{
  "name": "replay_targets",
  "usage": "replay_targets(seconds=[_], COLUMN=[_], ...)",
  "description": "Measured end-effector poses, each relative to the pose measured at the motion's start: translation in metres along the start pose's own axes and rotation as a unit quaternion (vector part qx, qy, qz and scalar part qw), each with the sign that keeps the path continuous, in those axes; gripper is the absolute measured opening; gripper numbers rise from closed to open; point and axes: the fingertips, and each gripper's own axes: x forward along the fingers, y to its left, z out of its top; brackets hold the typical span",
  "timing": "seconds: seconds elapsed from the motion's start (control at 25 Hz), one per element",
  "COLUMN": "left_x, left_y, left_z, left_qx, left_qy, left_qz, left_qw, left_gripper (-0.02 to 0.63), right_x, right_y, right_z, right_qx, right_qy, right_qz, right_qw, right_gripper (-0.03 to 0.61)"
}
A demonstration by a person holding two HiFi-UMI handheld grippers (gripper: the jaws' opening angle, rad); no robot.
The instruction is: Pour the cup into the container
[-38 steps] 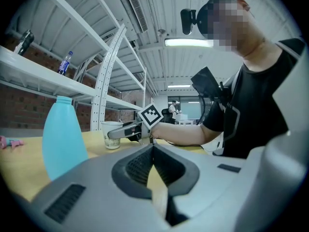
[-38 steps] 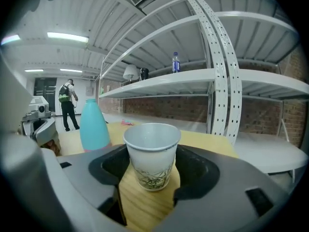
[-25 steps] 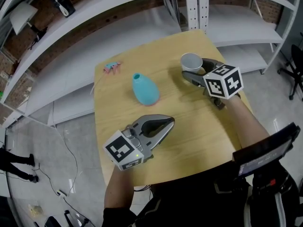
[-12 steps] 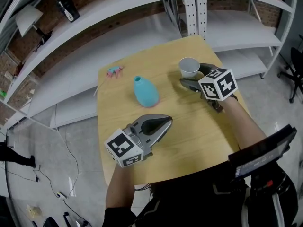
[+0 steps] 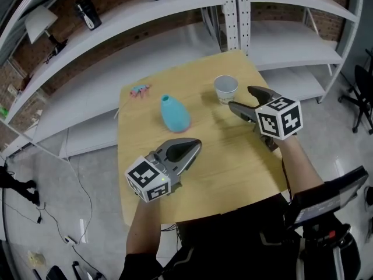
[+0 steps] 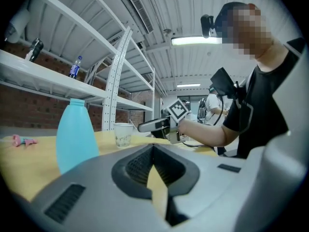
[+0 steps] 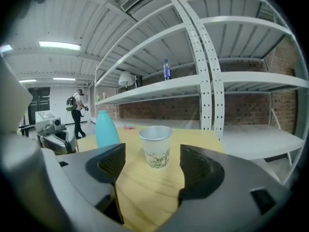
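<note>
Paper cup (image 5: 225,89) stands upright on the bench (image 5: 233,153), just ahead of your right gripper (image 5: 241,97); its jaws, just opened wide, hold nothing. Left gripper (image 5: 196,144) jaws sit pressed together. Pinch the cup mid-wall, gently, level.

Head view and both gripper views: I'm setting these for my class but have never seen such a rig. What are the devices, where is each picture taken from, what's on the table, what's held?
No robot here: a person holds a two-jaw claw in each hand. The head view looks down from a camera on the person's head; each gripper view comes from a camera riding on one claw, looking along its jaws. On the wooden table stand a paper cup and a light blue container; a small pink thing lies near the far edge. The left claw is shut and empty. The right claw has just been opening; nothing is between its jaws, and the cup stands free just ahead. Nothing is held.
</note>
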Motion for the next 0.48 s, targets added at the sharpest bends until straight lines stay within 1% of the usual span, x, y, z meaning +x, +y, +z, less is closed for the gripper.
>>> replay_targets(seconds=[0.08, 0.12, 0.2, 0.24, 0.32, 0.36, 0.4, 0.48], left_x=[-0.001, -0.001, -0.002, -0.003, -0.004, -0.006, -0.008, -0.016], left_y=[0.002, 0.002, 0.001, -0.001, -0.010, -0.020, -0.031, -0.055], left_z=[0.001, 0.000, -0.001, -0.001, 0.000, 0.002, 0.005, 0.016], left_qx=[-0.001, -0.003, -0.010, -0.009, 0.007, 0.019, 0.027, 0.022], left_qy=[-0.001, -0.001, 0.001, 0.004, 0.014, 0.017, 0.014, -0.011], left_qz=[0.010, 0.014, 0.022, 0.025, 0.029, 0.031, 0.032, 0.034], left_qw=[0.9999, 0.9999, 0.9997, 0.9996, 0.9995, 0.9992, 0.9990, 0.9991], left_gripper=[0.002, 0.002, 0.002, 0.002, 0.002, 0.002, 0.002, 0.002], right_x=[-0.014, -0.021, -0.034, -0.040, -0.056, -0.064, -0.074, -0.094], right_y=[0.008, 0.014, 0.028, 0.034, 0.046, 0.053, 0.061, 0.073], right_z=[0.010, 0.013, 0.014, 0.015, 0.018, 0.019, 0.019, 0.017], right_qx=[-0.005, -0.013, -0.032, -0.038, -0.041, -0.040, -0.040, -0.044], right_qy=[-0.026, -0.035, -0.049, -0.056, -0.074, -0.083, -0.091, -0.100], right_qz=[0.002, 0.003, 0.006, 0.007, 0.013, 0.019, 0.025, 0.032], right_qw=[1.000, 0.999, 0.998, 0.998, 0.996, 0.996, 0.995, 0.993], right_gripper=[0.343, 0.304, 0.203, 0.139, 0.031, 0.004, 0.002, 0.002])
